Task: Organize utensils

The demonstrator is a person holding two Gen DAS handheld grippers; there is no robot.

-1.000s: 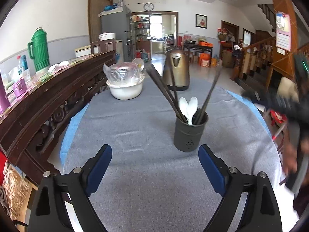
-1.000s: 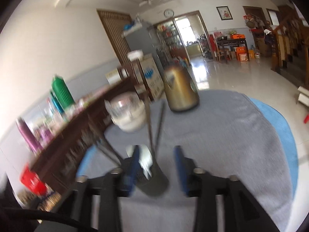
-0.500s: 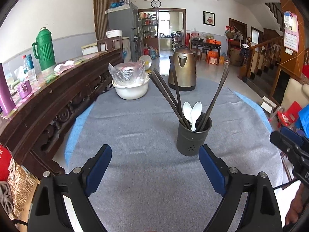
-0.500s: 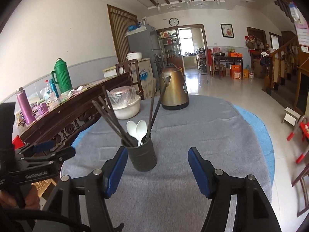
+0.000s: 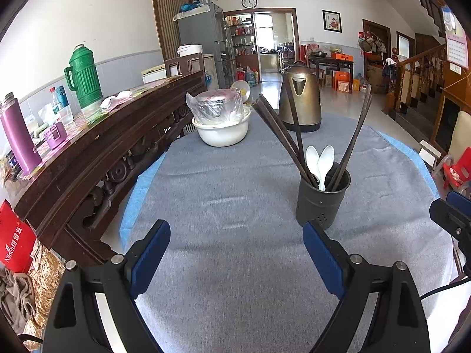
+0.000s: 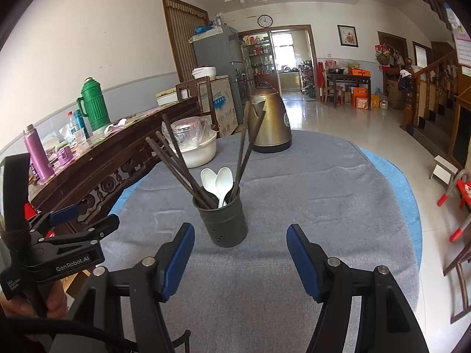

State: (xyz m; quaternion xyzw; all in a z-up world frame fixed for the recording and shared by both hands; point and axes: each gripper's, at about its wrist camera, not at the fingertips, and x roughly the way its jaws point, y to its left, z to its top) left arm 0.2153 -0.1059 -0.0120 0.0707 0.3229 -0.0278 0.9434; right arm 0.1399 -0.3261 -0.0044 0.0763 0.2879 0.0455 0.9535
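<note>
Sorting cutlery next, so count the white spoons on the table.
2. Both spoons stand bowls up, side by side, in the dark holder among the chopsticks. Shorter ones could hide inside.

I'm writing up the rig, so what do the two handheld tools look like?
Both tools, left and right, are black frames with blue pads and silver pivot bolts. In the right wrist view the left tool's body shows white "GenRobot.AI" lettering, and a black cable runs below.

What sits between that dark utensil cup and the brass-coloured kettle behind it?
Nothing: in the right wrist view only bare grey table cover runs from the utensil cup back to the kettle. The white bowl stands off to the left.
</note>
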